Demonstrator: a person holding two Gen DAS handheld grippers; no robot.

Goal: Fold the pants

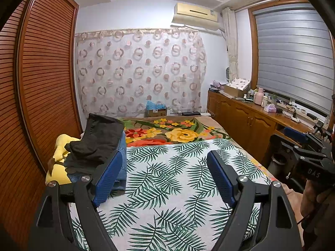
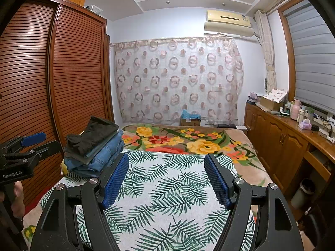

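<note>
Pants (image 2: pixel 94 148) are sitting in a folded stack, dark pair on top of the denim ones, up and to the left of both sets of fingers; its long side seems to run away toward the far wall; left gripper (image 1: pixel 167 179) is nearer, its left finger just beside the stack; right gripper (image 2: pixel 167 179) is further off; both spread wide, holding nothing, over the leaf-print sheet (image 2: pixel 167 188).

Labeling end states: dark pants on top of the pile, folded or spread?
Folded. The black pants lie as a compact layered bundle atop the stacked blue jeans; both grippers, left and right, are open, empty.
</note>
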